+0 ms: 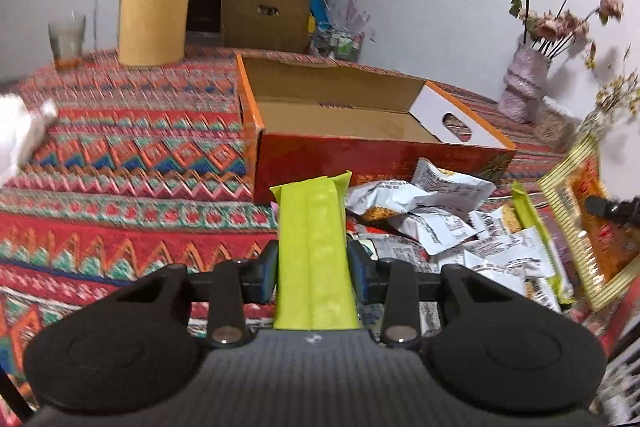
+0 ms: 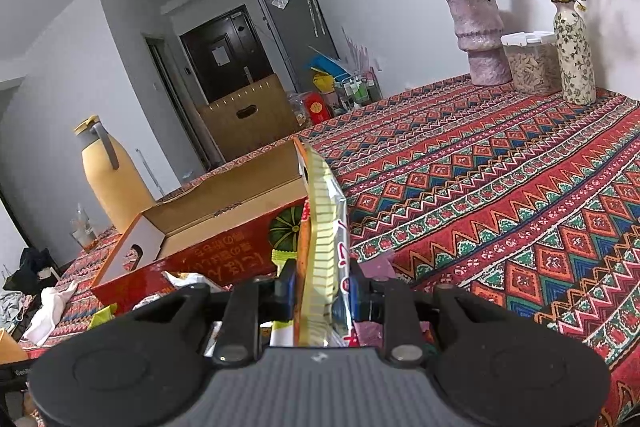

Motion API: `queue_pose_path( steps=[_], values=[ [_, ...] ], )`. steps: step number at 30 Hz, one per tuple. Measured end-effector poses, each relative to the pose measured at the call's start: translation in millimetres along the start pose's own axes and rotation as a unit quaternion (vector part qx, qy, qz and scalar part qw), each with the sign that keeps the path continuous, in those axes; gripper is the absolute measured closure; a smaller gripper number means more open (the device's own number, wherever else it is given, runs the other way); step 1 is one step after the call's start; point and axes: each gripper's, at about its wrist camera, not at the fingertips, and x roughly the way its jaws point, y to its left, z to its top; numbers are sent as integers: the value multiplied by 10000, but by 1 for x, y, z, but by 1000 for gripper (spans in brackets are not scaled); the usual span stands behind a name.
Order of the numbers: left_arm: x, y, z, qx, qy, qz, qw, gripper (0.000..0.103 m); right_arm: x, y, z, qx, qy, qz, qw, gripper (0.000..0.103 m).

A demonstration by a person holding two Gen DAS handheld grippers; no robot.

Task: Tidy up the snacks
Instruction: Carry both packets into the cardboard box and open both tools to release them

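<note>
**Snack sorting: both grippers loaded, box open**

Left wrist view, left to right:
- Drinking glass (image 1: 67, 39), far left on the tabletop (image 1: 120, 155), which wears a red patterned cloth.
- Yellow thermos jug (image 1: 154, 3) with a grey handle, just right of the glass.
- Open orange cardboard box (image 1: 360, 151), mid-tabletop, lid flaps up; its visible inside looks bare.
- Left hand-held gripper (image 1: 314, 269), pinching a lime-green snack bar (image 1: 314, 247) that stands lengthwise between the pads, its far end pointing toward the box's near wall.
- Pile of white snack packets (image 1: 440, 211), loose on the cloth just in front of the box, right of the green bar.
- Gold-edged snack pack (image 1: 576, 219), near right edge, held up above the pile by the other gripper.
- Pink vase of dried roses (image 1: 524, 83), far right by the wall.

Right wrist view, left to right:
- Right hand-held gripper (image 2: 324, 293), pressed onto the gold-edged snack pack, which stands on edge between the pads, its tip in line with the box's right end.
- Flowered white vase (image 2: 574, 59), far right corner, just beside a lidded clear container (image 2: 530, 63).
</note>
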Motion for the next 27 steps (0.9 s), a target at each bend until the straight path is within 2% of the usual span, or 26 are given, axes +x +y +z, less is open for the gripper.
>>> queue_pose_path(
  steps=[5,10,19,27],
  values=[
    [-16,-23,5,365,-360,384,9979,67,-4,2,5,-63,-59,100,9999,80],
    [-27,-45,14,480,-617,500,9957,66,-5,9,14,-188,-154,269,9993,80],
    [-25,-74,38,595,-834,624,9928,66,10,29,36,-359,-273,655,9968,80],
    [-12,-85,74,520,-990,824,9903,66,37,56,65,-570,-335,926,9935,80]
  ],
)
